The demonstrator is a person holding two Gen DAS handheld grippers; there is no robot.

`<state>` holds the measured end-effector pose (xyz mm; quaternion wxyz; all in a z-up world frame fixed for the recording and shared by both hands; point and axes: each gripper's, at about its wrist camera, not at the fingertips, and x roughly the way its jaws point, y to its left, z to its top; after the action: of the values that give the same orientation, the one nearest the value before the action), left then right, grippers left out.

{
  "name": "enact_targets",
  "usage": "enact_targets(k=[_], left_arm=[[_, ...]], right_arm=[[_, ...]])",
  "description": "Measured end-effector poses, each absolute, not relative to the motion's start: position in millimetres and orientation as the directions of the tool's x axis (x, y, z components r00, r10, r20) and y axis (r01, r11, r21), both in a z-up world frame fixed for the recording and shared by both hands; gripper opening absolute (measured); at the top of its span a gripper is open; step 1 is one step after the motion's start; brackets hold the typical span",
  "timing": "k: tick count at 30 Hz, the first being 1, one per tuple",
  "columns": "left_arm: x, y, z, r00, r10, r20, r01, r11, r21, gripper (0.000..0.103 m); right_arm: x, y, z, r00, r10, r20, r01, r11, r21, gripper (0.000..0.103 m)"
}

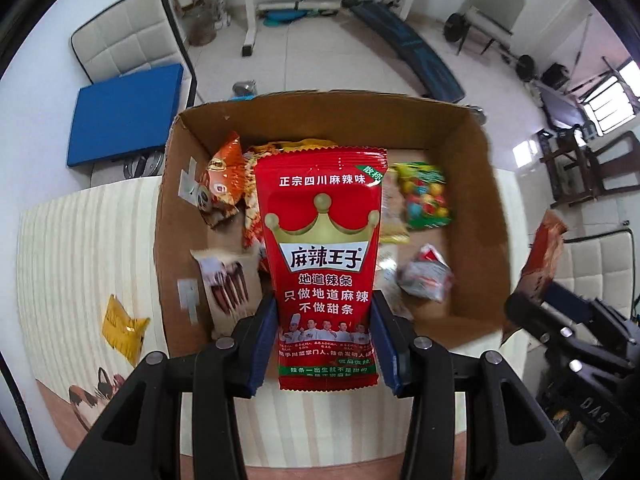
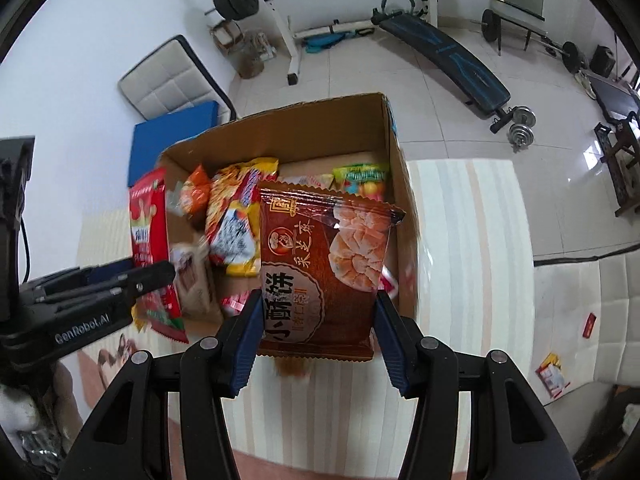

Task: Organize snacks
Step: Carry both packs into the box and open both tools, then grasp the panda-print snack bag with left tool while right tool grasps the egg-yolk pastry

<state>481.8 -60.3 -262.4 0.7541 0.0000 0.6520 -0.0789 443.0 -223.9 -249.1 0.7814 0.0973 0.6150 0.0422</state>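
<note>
In the cardboard box (image 1: 476, 216), the red crown packet (image 1: 326, 264) covers most of the orange noodle bag (image 1: 256, 184) behind it. Beside the box, the brown pastry packet (image 1: 540, 256) is motion-blurred, its print unreadable.

Striped table (image 1: 80, 248) – cardboard box (image 1: 472, 208), yellow packet (image 1: 122, 328) (left).

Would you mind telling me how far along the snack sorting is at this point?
Done: several packets already lie in the cardboard box, among them a green candy bag. In hand: the left gripper clamps a red spicy-strip packet and the right gripper a brown pastry packet, both above the box. Left: both need dropping in, and a yellow packet lies on the table beside the box.
</note>
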Motion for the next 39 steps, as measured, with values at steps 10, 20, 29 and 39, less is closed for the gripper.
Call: enact_targets(k=[10,20,29,39], left_arm=[[521.9,-57.0,-328.5,-0.032,-0.099,-0.995,0.082,0.992,-0.101,0.048],[521.8,-41.7,-322.7,0.022,-0.124,-0.992,0.034,0.992,-0.123,0.090],[494.5,-35.5,-269.5,0.197,-0.096,-0.976,0.059,0.995,-0.086,0.090],[409.2,-9.5,-228.5,0.385,-0.011,-0.923,-0.020,1.000,-0.021,0.090]], right_arm=[[518.9,-222.6,-326.5,0.072,0.152,-0.986,0.068,0.985,0.157,0.073],[506.1,-222.0,-324.8,0.060,0.142,-0.988,0.053,0.988,0.145,0.093],[476.2,-204.2,-286.0,0.193,0.136,-0.972,-0.030,0.991,0.133,0.098],[389.4,-183.8,-269.1,0.224,0.230,-0.947,0.002,0.972,0.236,0.097]])
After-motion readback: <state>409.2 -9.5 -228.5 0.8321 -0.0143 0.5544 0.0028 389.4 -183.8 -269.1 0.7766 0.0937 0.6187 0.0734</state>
